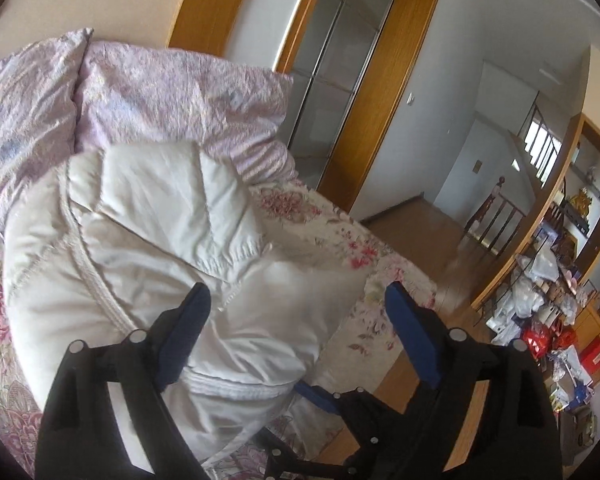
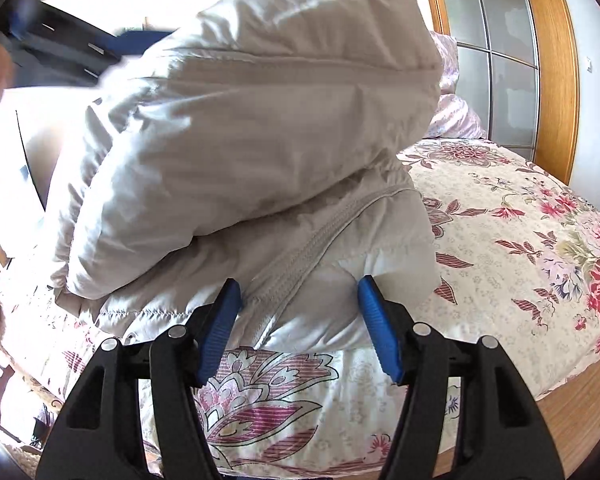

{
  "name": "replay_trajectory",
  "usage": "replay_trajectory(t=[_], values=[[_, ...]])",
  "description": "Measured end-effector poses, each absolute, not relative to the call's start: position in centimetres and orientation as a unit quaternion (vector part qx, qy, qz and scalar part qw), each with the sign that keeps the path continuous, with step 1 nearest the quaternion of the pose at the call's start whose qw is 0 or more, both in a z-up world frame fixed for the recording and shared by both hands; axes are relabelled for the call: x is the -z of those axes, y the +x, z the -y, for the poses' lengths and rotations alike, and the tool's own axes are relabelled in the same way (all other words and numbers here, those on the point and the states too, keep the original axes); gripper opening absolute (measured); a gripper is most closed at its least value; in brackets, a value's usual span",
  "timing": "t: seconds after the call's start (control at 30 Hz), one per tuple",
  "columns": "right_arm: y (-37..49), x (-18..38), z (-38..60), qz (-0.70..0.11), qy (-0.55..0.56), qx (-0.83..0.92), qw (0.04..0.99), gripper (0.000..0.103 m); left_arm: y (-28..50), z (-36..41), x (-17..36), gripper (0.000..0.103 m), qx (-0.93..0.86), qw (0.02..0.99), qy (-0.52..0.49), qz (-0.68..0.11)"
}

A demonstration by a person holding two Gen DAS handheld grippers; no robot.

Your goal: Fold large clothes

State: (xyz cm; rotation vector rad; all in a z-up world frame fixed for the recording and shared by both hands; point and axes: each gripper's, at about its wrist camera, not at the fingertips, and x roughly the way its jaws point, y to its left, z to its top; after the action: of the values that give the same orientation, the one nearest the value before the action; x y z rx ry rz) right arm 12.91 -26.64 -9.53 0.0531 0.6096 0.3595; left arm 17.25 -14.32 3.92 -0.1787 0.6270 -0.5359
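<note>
From my left wrist view I see the white puffer jacket (image 1: 160,248) bundled in a thick fold on the bed (image 1: 340,236) with its floral cover, just in front of a crumpled lilac quilt (image 1: 132,92). My left hand-held gripper (image 1: 298,300) stands spread wide — its blue pads (image 1: 188,332) sit clear of the fabric on either side, pinching nothing (the jacket bulges up between them, untouched as far as I can tell).

From the right wrist view, the jacket (image 2: 236,132) lies doubled over itself, the upper layer resting on the lower, a zip seam (image 2: 300,256) running down the lower layer. My right hand-held gripper (image 2: 298,294) brackets the near edge of that lower layer — whether its pads (image 2: 380,332) actually press the cloth I cannot tell.
</note>
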Motion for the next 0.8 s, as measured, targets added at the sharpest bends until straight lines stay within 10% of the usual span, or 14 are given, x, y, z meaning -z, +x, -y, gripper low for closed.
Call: replay_trajectory(t=[0.8], values=[[13.5, 10.1, 26.3, -0.303, 0.013, -0.17, 0.938, 0.07, 23.8, 7.1, 1.8, 0.09, 0.009, 0.946, -0.013, -0.324]])
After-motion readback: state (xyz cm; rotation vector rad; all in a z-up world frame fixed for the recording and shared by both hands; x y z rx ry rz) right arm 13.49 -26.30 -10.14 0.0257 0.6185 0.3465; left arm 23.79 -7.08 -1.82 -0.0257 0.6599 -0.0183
